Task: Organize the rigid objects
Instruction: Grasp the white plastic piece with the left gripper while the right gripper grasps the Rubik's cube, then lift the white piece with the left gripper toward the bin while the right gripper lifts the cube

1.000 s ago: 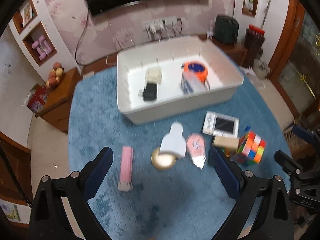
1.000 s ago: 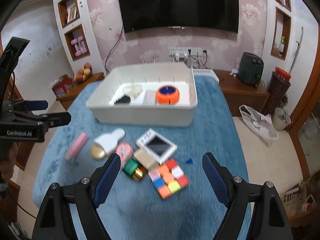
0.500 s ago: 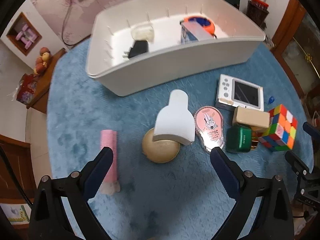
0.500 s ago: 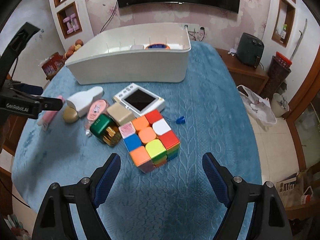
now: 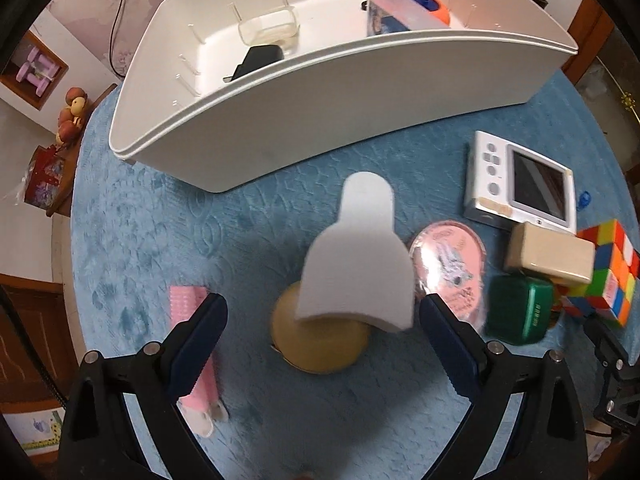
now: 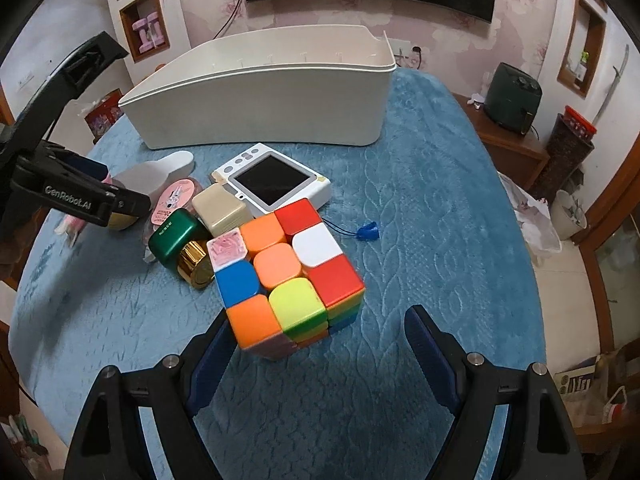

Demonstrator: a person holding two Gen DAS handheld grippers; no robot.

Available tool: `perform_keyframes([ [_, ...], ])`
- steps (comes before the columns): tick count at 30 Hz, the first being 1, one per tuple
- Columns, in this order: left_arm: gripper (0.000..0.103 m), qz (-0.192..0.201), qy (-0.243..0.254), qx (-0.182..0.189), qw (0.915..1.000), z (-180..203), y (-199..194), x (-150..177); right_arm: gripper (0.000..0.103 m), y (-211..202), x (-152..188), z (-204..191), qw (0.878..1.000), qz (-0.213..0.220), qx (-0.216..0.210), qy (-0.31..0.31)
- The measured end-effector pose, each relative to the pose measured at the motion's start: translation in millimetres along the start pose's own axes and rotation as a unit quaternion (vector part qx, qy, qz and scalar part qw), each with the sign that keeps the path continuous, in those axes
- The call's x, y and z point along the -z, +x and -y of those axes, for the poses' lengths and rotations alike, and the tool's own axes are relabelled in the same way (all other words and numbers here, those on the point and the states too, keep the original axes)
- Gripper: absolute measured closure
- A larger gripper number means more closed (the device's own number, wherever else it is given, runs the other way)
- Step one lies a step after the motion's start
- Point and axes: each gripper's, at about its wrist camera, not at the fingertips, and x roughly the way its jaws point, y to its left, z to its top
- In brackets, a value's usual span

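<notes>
My left gripper [image 5: 322, 316] stands open low over a white bottle-shaped block [image 5: 357, 258] that lies on a round gold disc [image 5: 320, 340]; neither finger touches them. A pink bar [image 5: 196, 360] runs under the left finger. My right gripper [image 6: 316, 334] is open, its fingers either side of the near corner of a colourful puzzle cube [image 6: 286, 276], and I see no contact. Beside the cube lie a green case [image 6: 178, 236] with a gold cap, a beige box [image 6: 220, 208], a pink round tin [image 6: 172, 200] and a white handheld screen device [image 6: 274, 180].
A large white bin [image 5: 320, 96] stands at the back of the blue cloth-covered table [image 6: 420, 240], holding a black adapter [image 5: 260, 60], a clear box [image 5: 270, 28] and an orange-and-blue item [image 5: 408, 12]. A small blue tag [image 6: 368, 232] lies right of the cube. Furniture rings the table.
Both grippers have sunk toward the table. The white block and gold disc now fill the left view between the fingers, and the cube has come right up between the right fingers.
</notes>
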Motion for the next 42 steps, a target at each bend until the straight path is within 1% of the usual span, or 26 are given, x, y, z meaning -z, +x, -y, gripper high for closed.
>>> perform_keyframes([
  [6, 0.007, -0.004, 0.008, 0.004, 1.0000, -1.7, 5.8, -2.5, 0.019, 7.0, -3.0, -2.7, 1.000, 0.000, -0.001, -0.015],
  [10, 0.019, -0.008, 0.029, 0.011, 0.9995, 4.5, 8.3, -4.0, 0.019, 11.4, -6.3, -4.2, 1.000, -0.001, -0.003, -0.022],
  [12, 0.019, -0.010, 0.034, 0.010, 0.9993, 8.0, 9.8, -4.2, 0.019, 13.4, -7.8, -5.7, 1.000, -0.001, -0.004, -0.027],
  [13, 0.020, -0.010, 0.036, 0.006, 0.9993, 10.2, 10.4, -3.6, 0.020, 13.7, -8.1, -6.1, 1.000, -0.001, -0.005, -0.029],
  [14, 0.020, -0.011, 0.038, 0.002, 0.9992, 11.6, 11.6, -3.4, 0.023, 14.6, -8.6, -7.4, 0.999, -0.002, -0.009, -0.032],
  [15, 0.020, -0.012, 0.039, 0.000, 0.9992, 12.4, 12.9, -3.5, 0.026, 15.6, -9.0, -8.9, 0.999, -0.004, -0.011, -0.035],
  [17, 0.020, -0.016, 0.034, 0.003, 0.9993, 12.3, 15.0, -3.9, 0.030, 17.1, -8.6, -12.3, 0.999, -0.005, -0.010, -0.042],
  [18, 0.024, -0.017, 0.032, 0.004, 0.9993, 11.4, 16.2, -4.4, 0.035, 18.1, -8.3, -15.0, 0.999, -0.007, -0.011, -0.049],
  [19, 0.029, -0.018, 0.031, 0.010, 0.9993, 11.1, 17.2, -4.6, 0.036, 18.5, -8.2, -16.9, 0.999, -0.008, -0.008, -0.053],
  [20, 0.033, -0.021, 0.029, 0.018, 0.9992, 11.9, 18.0, -5.6, 0.036, 18.1, -7.4, -18.6, 0.998, -0.004, -0.003, -0.057],
  [21, 0.037, -0.021, 0.028, 0.020, 0.9992, 10.1, 18.9, -7.2, 0.036, 17.8, -6.6, -19.6, 0.998, -0.002, -0.001, -0.060],
  [22, 0.043, -0.017, 0.026, 0.012, 0.9995, 10.5, 18.0, -7.3, 0.036, 17.7, -6.3, -19.5, 0.998, -0.001, 0.000, -0.059],
  [23, 0.043, -0.013, 0.026, 0.007, 0.9996, 10.5, 17.6, -8.0, 0.037, 17.5, -5.7, -19.1, 0.998, 0.000, -0.001, -0.058],
  [26, 0.043, -0.013, 0.013, 0.024, 0.9995, 6.3, 17.8, -9.1, 0.037, 16.3, -5.2, -18.9, 0.998, -0.001, -0.003, -0.055],
  [29, 0.043, -0.002, 0.008, 0.029, 0.9996, 0.1, 11.6, -8.4, 0.037, 12.4, -2.3, -20.6, 0.999, 0.003, -0.004, -0.054],
  [37, 0.044, 0.037, -0.008, 0.049, 0.9981, -10.3, -24.3, -0.6, 0.038, -13.4, -2.9, -27.8, 0.999, 0.031, -0.014, -0.031],
  [41, 0.045, 0.056, -0.019, 0.051, 0.9969, -15.4, -41.8, -2.7, 0.038, -23.4, -9.4, -31.0, 0.998, 0.044, -0.020, -0.026],
  [42, 0.045, 0.061, -0.023, 0.052, 0.9965, -11.7, -47.0, -4.2, 0.038, -25.6, -10.5, -31.5, 0.998, 0.047, -0.021, -0.025],
])
